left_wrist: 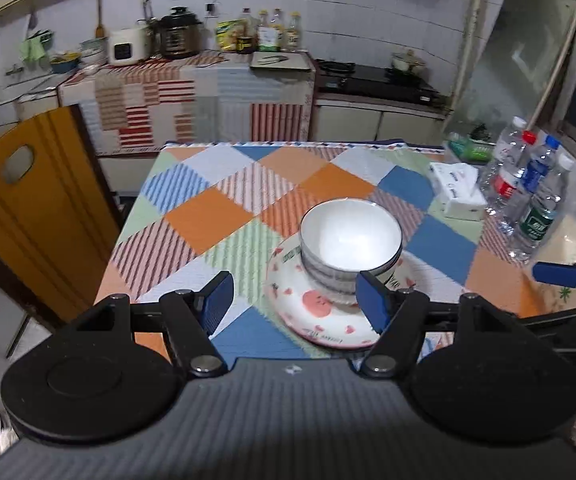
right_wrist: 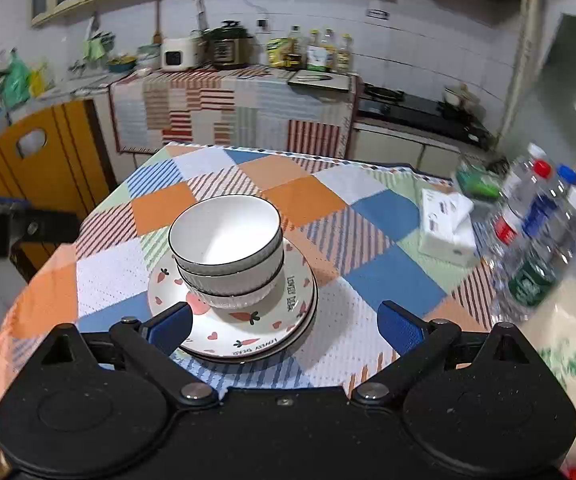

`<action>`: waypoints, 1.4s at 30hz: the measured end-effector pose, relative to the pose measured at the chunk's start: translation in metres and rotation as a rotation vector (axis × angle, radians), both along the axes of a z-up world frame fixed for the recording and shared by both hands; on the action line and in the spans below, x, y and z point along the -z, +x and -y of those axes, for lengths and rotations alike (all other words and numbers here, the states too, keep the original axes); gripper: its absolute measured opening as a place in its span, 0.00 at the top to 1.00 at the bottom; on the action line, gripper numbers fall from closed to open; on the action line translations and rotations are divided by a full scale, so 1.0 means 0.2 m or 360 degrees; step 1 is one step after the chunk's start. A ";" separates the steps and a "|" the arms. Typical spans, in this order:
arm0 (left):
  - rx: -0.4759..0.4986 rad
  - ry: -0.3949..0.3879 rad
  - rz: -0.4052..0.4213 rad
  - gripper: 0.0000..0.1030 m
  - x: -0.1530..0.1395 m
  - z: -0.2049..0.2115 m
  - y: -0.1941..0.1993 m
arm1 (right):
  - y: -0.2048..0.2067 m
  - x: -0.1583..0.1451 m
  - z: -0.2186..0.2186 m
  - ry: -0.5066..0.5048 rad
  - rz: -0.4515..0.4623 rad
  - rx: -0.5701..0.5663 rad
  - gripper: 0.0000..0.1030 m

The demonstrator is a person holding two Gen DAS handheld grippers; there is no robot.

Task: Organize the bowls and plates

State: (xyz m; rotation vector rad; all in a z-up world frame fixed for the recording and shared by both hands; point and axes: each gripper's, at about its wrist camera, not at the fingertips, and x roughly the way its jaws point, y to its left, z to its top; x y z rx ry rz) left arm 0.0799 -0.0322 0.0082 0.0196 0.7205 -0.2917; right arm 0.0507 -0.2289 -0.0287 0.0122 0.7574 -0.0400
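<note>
Two white ribbed ceramic bowls [right_wrist: 225, 248] sit nested on a stack of white plates printed with carrots and hearts [right_wrist: 247, 320], near the front middle of the checked orange, blue and green tabletop [right_wrist: 320, 196]. The plate rim reads "LOVELY DEAR". At the right, well apart, stand a white tissue pack [right_wrist: 446, 224] and a cluster of clear plastic water bottles [right_wrist: 536, 232]; their labels are too blurred to read. The left tool [left_wrist: 294, 300] and the right tool [right_wrist: 283, 326] both gape wide, holding nothing, blue pads flanking the stack.
</note>
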 end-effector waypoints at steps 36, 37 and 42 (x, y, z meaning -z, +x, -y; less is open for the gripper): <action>-0.0031 0.0076 0.0079 0.02 0.09 -0.06 -0.23 | -0.31 -0.01 -0.17 -0.0048 0.0134 0.0172 0.02; -0.0034 0.0075 0.0083 0.02 0.09 -0.06 -0.23 | -0.31 -0.01 -0.17 -0.0054 0.0140 0.0174 0.02; -0.0037 0.0059 0.0078 0.02 0.09 -0.06 -0.24 | -0.33 0.00 -0.18 -0.0075 0.0145 0.0175 0.02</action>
